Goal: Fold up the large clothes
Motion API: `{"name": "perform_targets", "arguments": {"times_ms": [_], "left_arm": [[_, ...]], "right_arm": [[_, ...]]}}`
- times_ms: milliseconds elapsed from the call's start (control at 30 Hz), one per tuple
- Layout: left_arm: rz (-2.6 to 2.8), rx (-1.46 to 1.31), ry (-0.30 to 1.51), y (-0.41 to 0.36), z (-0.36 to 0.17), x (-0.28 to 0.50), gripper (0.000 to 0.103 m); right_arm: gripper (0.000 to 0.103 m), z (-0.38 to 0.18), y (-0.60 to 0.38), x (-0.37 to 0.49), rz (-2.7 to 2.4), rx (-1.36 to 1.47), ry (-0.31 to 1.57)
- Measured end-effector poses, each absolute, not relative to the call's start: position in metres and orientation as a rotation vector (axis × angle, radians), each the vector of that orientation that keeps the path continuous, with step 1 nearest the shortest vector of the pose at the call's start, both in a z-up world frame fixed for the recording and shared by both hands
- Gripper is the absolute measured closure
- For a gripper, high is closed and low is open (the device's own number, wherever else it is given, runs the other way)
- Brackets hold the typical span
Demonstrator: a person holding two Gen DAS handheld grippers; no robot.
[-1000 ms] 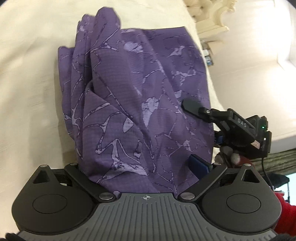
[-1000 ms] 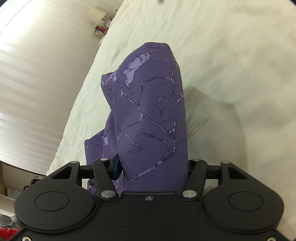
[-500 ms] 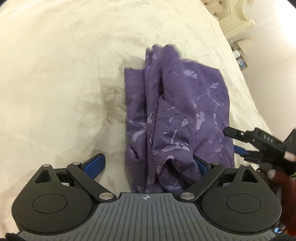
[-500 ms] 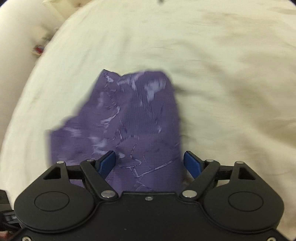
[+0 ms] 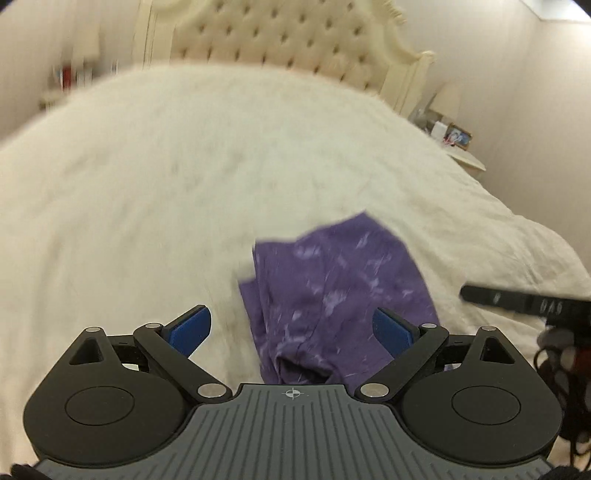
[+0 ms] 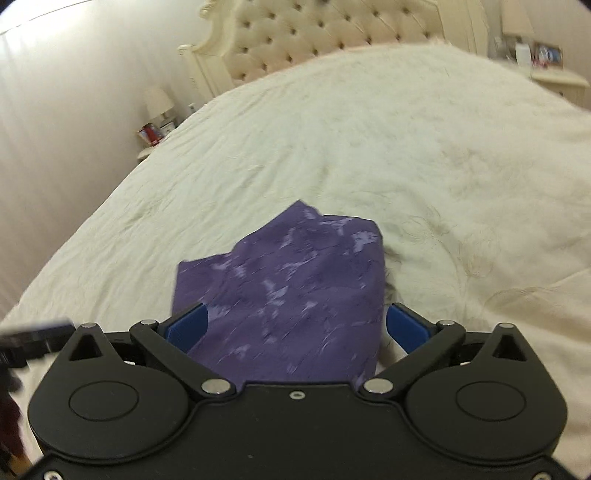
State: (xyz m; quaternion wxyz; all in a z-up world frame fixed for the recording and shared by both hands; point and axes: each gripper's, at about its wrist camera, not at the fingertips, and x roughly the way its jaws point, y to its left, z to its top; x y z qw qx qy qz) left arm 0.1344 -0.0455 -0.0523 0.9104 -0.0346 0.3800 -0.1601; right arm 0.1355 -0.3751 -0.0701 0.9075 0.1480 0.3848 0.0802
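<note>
The garment [image 6: 295, 291] was thin, matt purple cloth, creased. The bedspread [image 6: 424, 155] looked soft, matt cream fabric, finely wrinkled. The headboard [image 6: 317, 33] was tufted, slightly glossy upholstery.

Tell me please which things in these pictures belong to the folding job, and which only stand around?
Part of the job:
purple garment, lying folded on the bed
left gripper, open
right gripper, jaws opening, not pressing the cloth
bed cover, the work surface

Just standing around:
tufted headboard
lamp
nightstand with a picture frame
</note>
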Motion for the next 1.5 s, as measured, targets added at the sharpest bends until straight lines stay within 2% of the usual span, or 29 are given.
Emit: {"name": "perform_targets", "arguments": {"times_ms": [300, 767, 1133, 1500], "left_arm": [[-0.169, 0.101, 0.647, -0.091, -0.007, 0.104, 0.007], [-0.18, 0.059, 0.837, -0.062, 0.007, 0.063, 0.008], [-0.193, 0.006, 0.981, -0.04, 0.0, 0.023, 0.008], [-0.18, 0.014, 1.004, -0.042, 0.002, -0.004, 0.008]], "right_arm": [[0.001, -0.039, -0.346, 0.073, 0.082, 0.314, 0.754], [0.001, 0.02, -0.309, 0.0, -0.027, 0.229, 0.743], [0.001, 0.039, -0.274, -0.048, -0.051, 0.215, 0.812], [0.001, 0.046, -0.259, -0.074, -0.081, 0.22, 0.843]]}}
